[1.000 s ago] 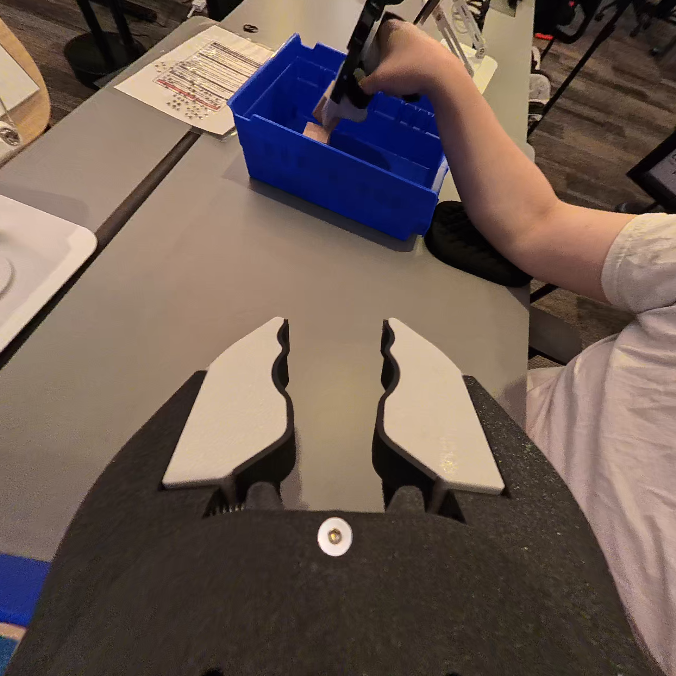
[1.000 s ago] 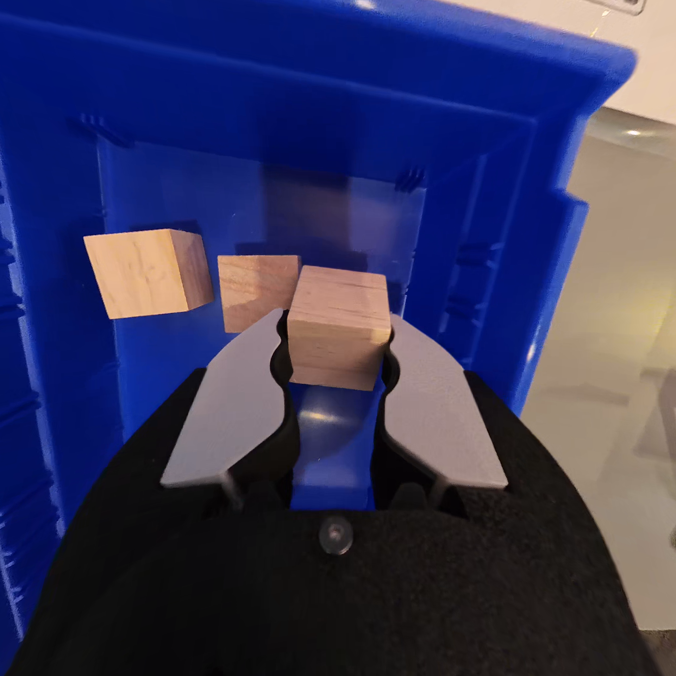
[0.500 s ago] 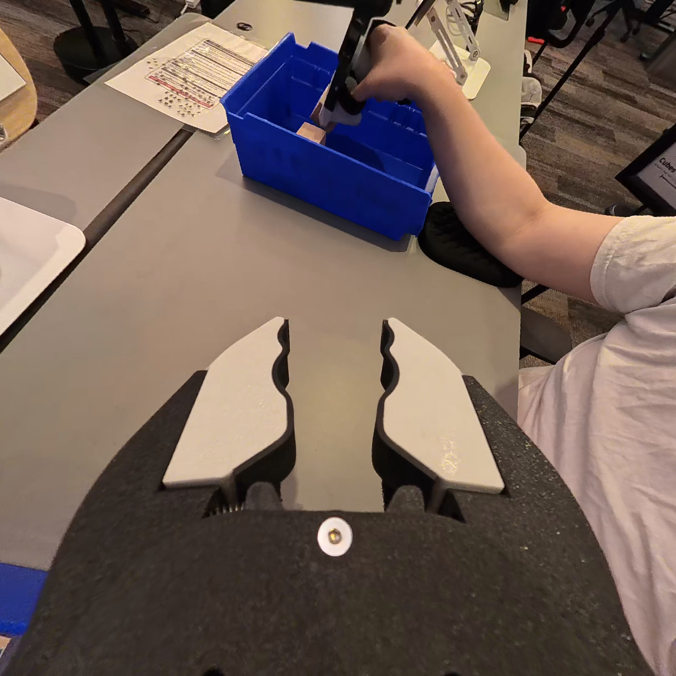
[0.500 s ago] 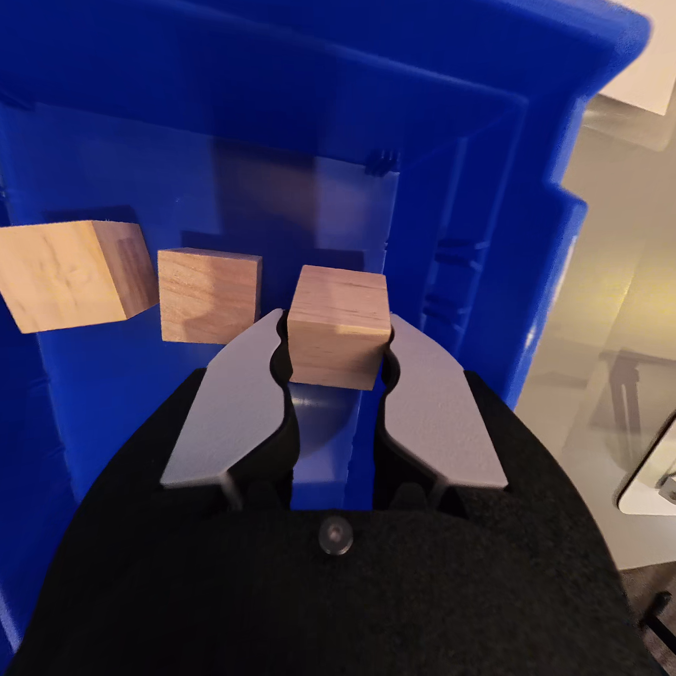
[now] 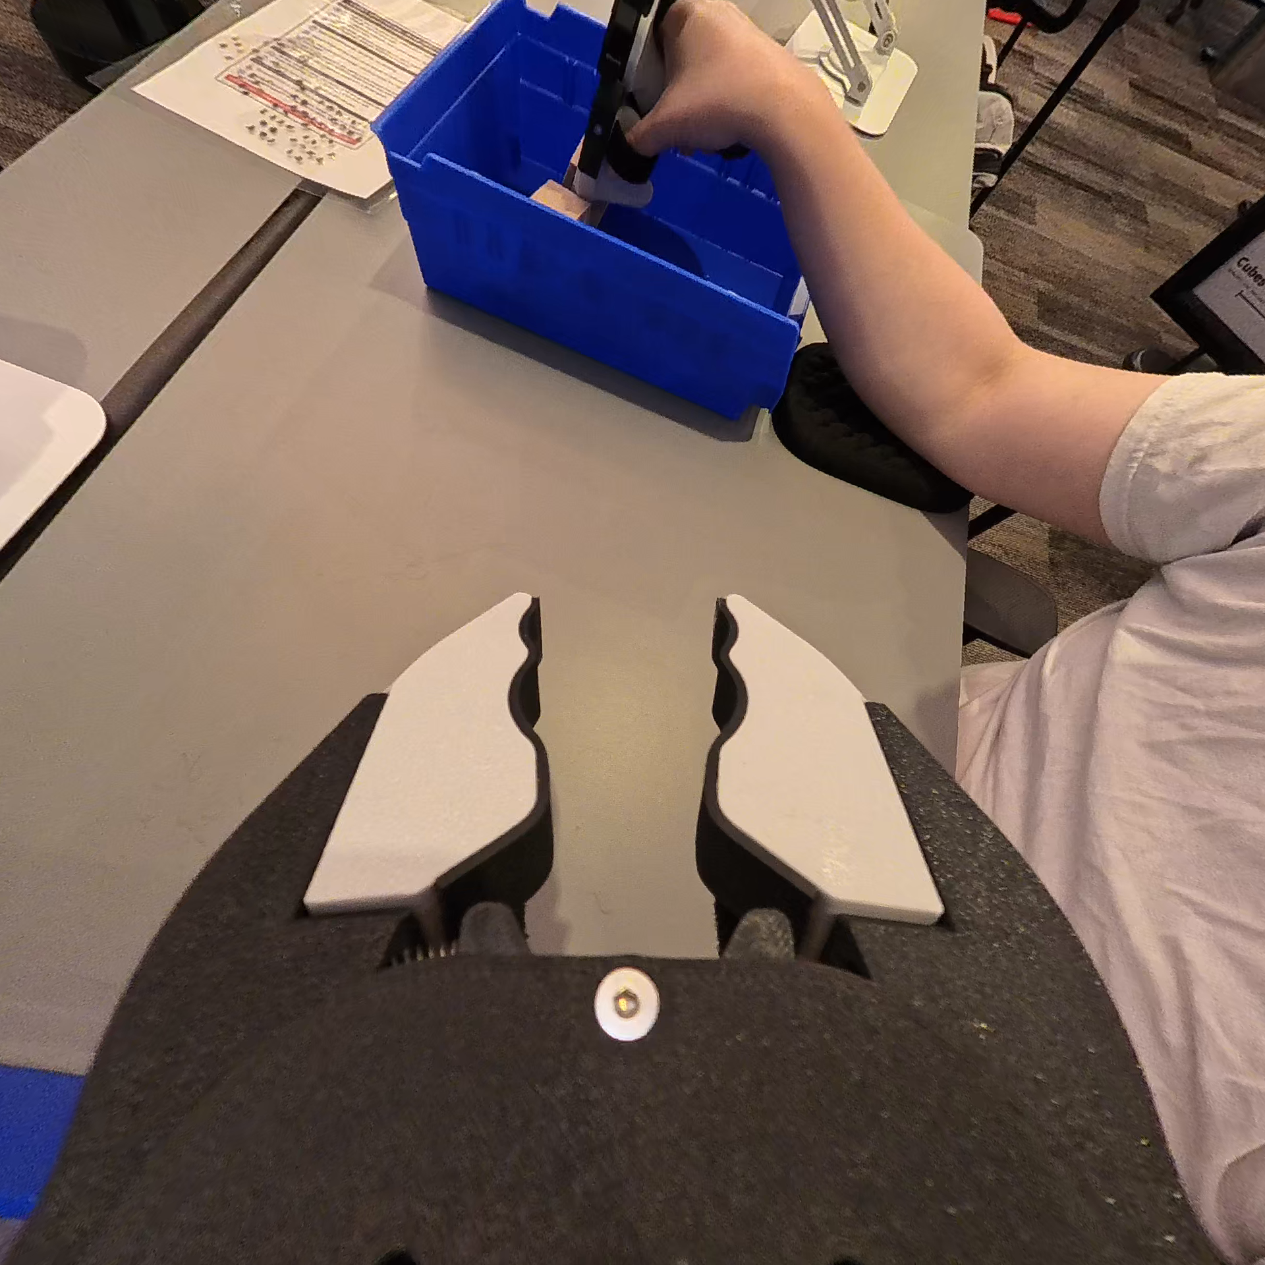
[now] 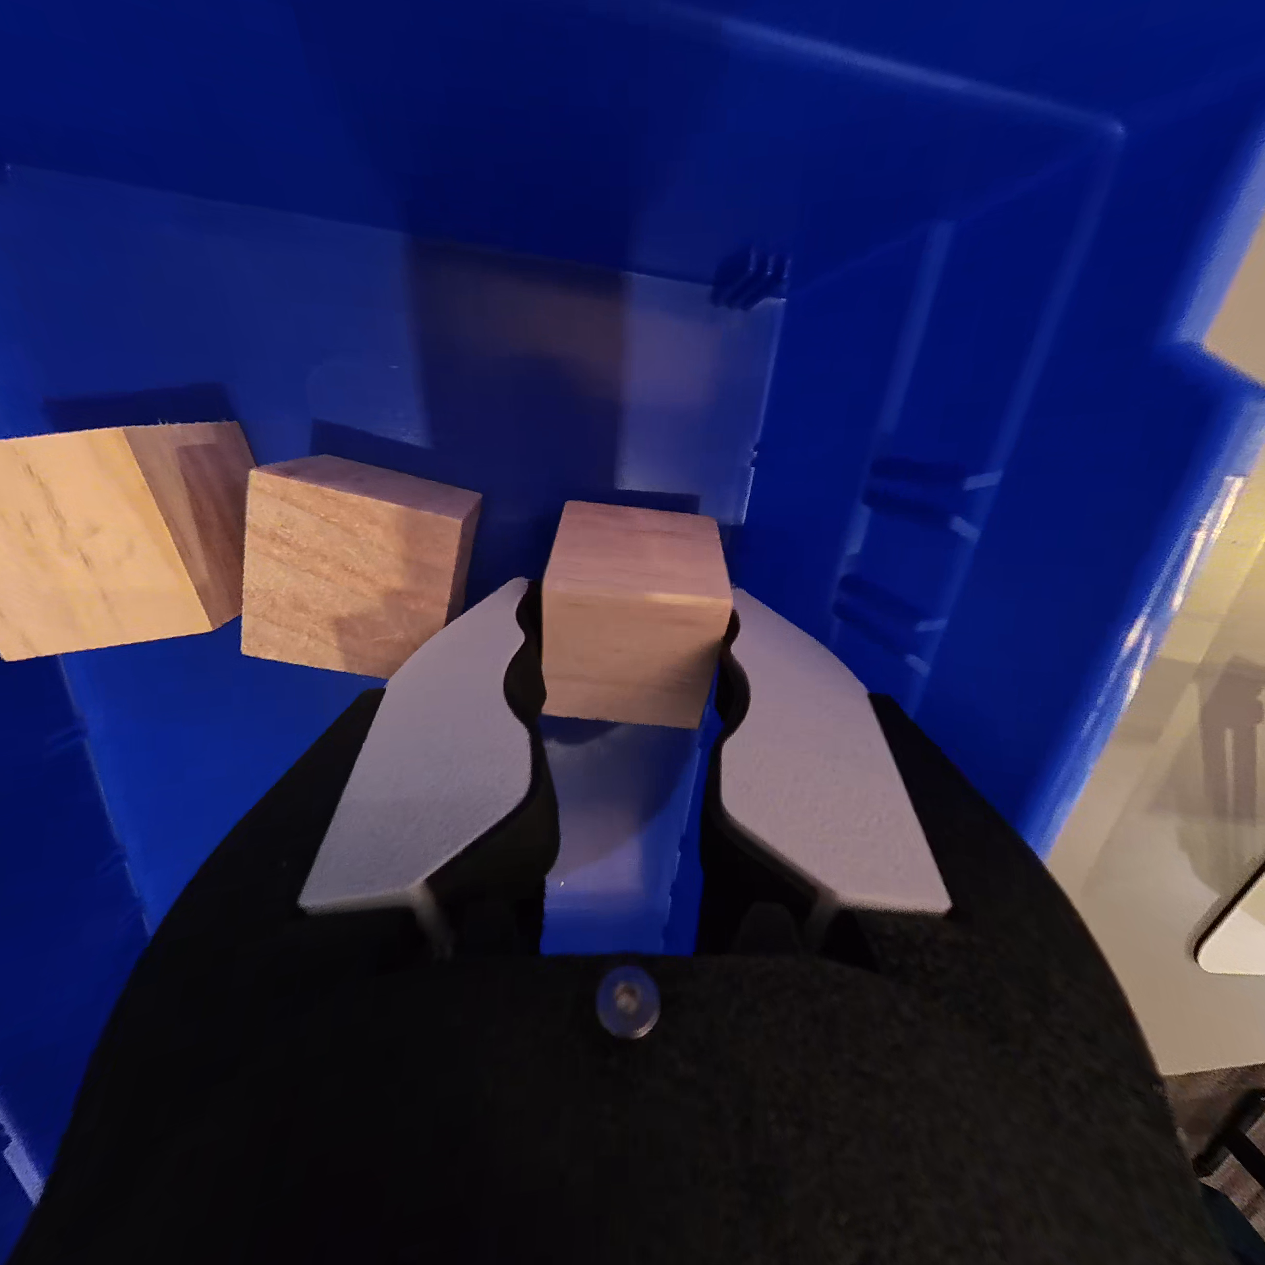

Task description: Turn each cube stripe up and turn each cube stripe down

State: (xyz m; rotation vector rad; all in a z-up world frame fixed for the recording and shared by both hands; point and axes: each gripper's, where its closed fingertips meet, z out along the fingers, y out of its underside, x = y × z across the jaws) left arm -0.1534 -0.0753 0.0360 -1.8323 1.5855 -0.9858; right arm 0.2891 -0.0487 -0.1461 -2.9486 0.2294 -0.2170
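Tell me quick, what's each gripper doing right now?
Left gripper: open, empty, over the table.
Right gripper: shut on a cube inside the bin.

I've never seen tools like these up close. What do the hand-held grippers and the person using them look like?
Each hand-held gripper has two flat, pale grey fingers with wavy inner edges lined in black. They sit in a rounded black foam-like body with a small round silver screw at the centre. The person wears a white short-sleeved shirt.
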